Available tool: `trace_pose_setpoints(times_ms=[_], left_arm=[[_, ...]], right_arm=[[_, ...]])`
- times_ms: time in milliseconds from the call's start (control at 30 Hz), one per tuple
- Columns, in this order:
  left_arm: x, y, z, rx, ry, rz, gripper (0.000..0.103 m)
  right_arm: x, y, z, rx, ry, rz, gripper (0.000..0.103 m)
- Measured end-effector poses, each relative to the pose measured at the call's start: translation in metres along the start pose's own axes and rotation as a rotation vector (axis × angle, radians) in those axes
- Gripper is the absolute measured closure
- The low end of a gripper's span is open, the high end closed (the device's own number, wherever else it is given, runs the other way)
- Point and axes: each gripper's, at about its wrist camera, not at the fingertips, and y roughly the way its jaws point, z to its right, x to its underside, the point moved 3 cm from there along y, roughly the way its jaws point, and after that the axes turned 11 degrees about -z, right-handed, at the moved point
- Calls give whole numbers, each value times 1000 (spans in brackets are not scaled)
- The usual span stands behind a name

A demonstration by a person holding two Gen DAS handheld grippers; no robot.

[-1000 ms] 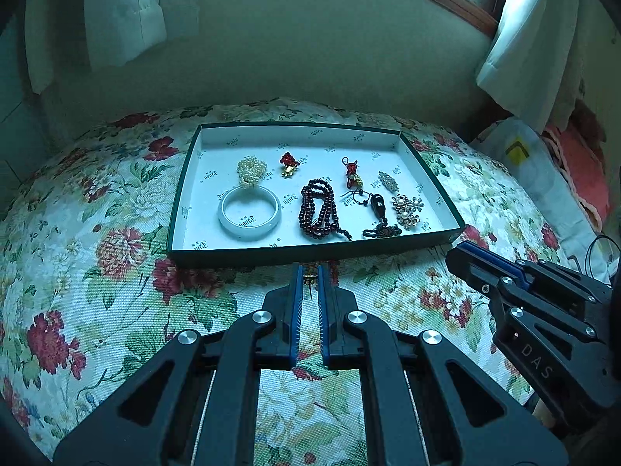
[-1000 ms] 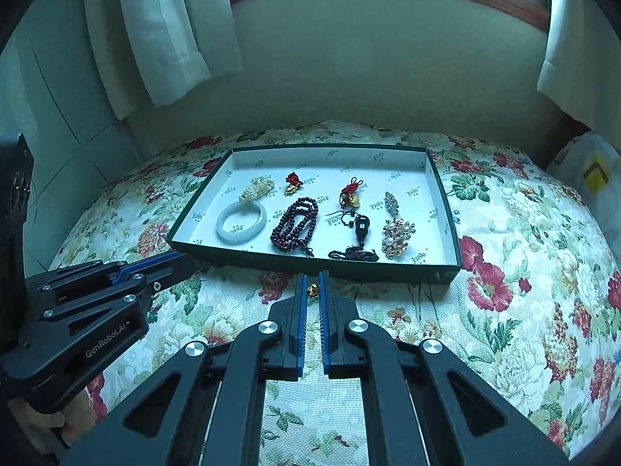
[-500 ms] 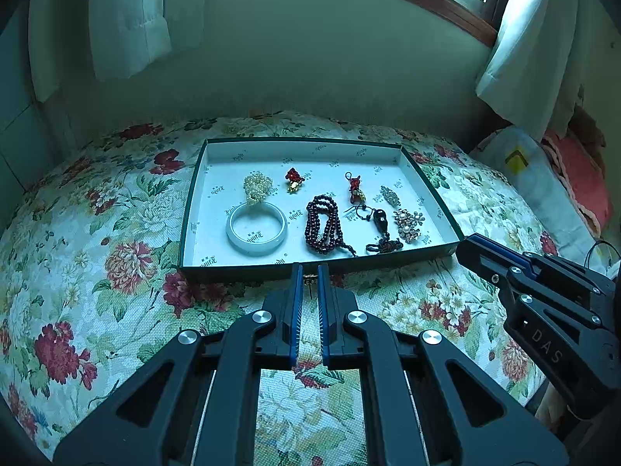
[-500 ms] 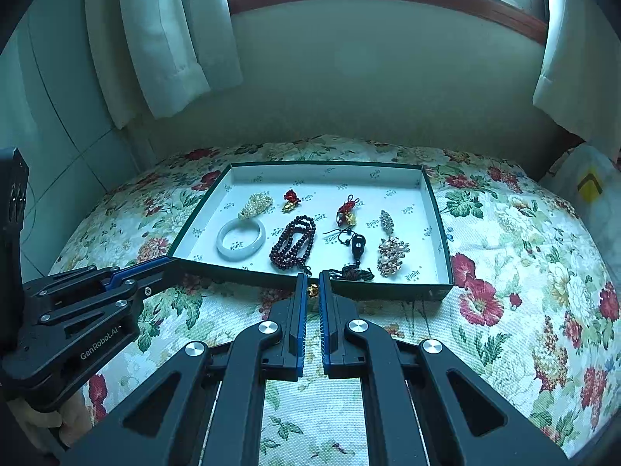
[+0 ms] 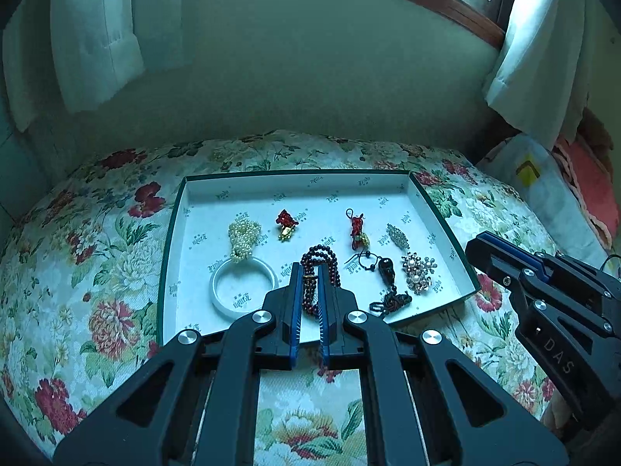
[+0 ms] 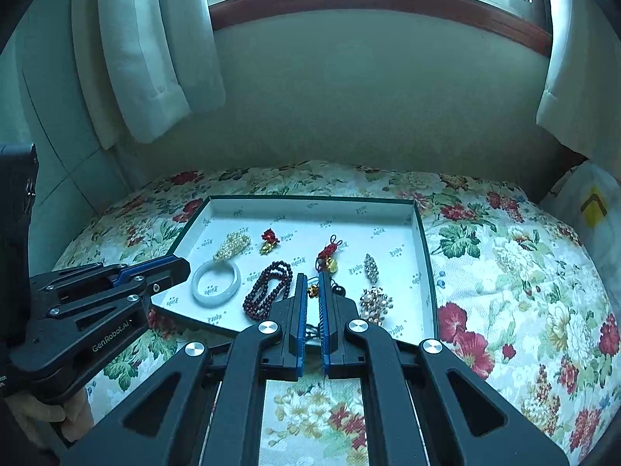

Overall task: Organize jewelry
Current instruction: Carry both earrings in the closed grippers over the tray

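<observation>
Both grippers are hovering over the tray (image 5: 176, 233) on the bed (image 5: 97, 272), the left gripper (image 5: 309, 272) and right gripper (image 6: 313, 283) each pinching a small gold charm (image 6: 313, 291). Placing seems underway — next, lowering to a bare spot beside the beads (image 6: 268, 289) and easing the fingers apart.

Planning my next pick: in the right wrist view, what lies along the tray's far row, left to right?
Pearl cluster → red-and-gold charm → red knot tassel with gold charm → oval rhinestone brooch, all in the white-lined tray.
</observation>
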Motion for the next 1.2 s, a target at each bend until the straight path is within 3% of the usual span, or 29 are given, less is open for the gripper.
trace_pose_setpoints(times_ms=[300,567,867,1200], left_arm=[[-40,41,11,-11,9,-6,96],[-68,89,12,-60,5,-55,95],[-80,133,7,-87,-8,-134,95],[-84,158,-1,-93,-20,-180,95]], right_arm=[[-37,31,19,22,-1,23,97],[-58,74,32,27,13,-21,97],[-63,124,43,52,25,-101,97],[-69,151,42,56,10,-140,97]])
